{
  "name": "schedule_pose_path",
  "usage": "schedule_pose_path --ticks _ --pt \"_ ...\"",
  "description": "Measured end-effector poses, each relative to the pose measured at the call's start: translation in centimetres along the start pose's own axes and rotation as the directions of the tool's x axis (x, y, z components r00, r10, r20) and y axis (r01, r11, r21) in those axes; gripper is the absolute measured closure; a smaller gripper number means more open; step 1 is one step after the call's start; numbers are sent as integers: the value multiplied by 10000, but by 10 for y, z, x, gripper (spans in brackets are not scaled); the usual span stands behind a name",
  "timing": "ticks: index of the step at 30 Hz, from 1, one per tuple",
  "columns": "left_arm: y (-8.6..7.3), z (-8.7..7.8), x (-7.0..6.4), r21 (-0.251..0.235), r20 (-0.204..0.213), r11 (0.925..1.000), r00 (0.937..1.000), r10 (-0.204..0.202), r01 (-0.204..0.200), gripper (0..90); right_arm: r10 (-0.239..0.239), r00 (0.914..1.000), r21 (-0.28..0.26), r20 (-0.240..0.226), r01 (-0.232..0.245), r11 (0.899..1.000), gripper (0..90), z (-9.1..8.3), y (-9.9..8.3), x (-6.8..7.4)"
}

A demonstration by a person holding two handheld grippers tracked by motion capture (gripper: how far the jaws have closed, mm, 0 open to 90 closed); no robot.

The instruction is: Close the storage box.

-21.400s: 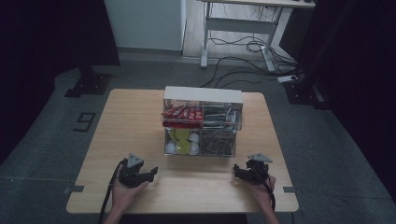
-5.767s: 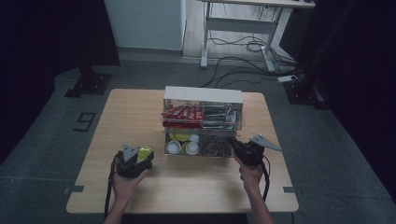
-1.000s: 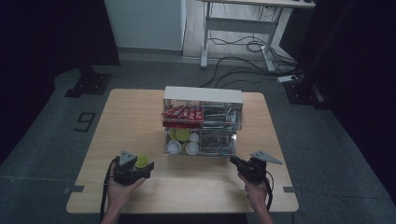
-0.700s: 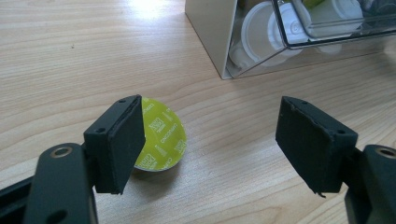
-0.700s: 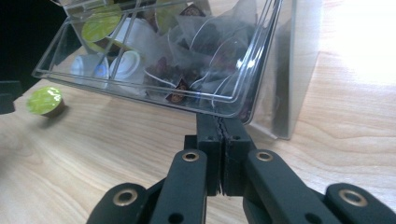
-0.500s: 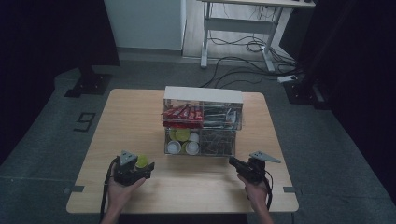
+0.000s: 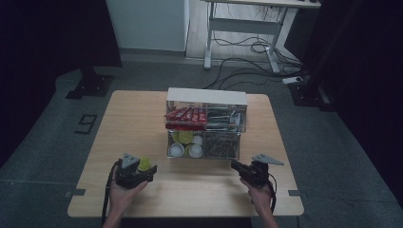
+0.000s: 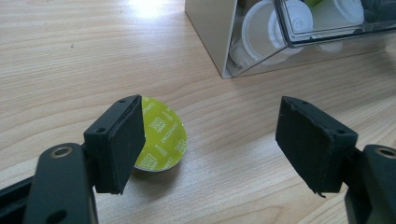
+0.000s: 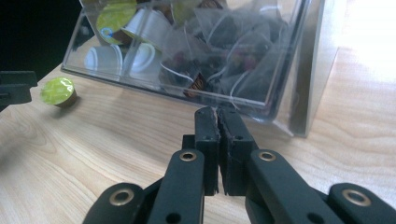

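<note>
We note open surface (image 7: pixel 190 185) between both tools, with only the clear organiser (image 7: pixel 206 124) blocking ahead and the green capsule (image 8: pixel 161 134) lying loose.

Lime-green capsule (image 8: pixel 163 135), black tool (image 8: pixel 215 140), pale wood-grain table (image 8: pixel 70 56), red packets (image 7: pixel 185 115)

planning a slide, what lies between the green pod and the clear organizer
Only bare tabletop. In the left gripper view, nothing stands between the pod and the organizer.

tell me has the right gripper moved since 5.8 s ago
Yes. The right gripper has pulled back from the clear organizer toward the table's near edge.
</note>
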State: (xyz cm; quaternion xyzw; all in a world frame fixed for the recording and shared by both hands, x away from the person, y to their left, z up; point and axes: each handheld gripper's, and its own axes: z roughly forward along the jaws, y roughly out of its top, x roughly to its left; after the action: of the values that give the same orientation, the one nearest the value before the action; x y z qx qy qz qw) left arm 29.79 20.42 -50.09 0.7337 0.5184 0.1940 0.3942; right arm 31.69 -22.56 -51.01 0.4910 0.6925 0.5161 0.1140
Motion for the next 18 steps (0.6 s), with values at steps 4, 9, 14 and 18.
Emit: schedule_pose_path --ticks 4,9,14,18 --pt "0 0 0 -14 -1 10000 10000 28 -28 243 -94 9999 -344 113 98 9994 859 -4 2 1" --pt "1 -1 -1 -7 -8 10000 10000 50 -50 244 -63 9997 -661 225 77 9978 856 -8 2 -2" --pt "0 -2 1 -33 -40 10000 10000 12 -12 246 -108 9991 -964 405 147 9952 856 -14 3 -5" --pt "1 -2 2 -58 -44 10000 10000 11 -11 247 -170 9973 -1167 711 252 9928 854 -23 0 -12"
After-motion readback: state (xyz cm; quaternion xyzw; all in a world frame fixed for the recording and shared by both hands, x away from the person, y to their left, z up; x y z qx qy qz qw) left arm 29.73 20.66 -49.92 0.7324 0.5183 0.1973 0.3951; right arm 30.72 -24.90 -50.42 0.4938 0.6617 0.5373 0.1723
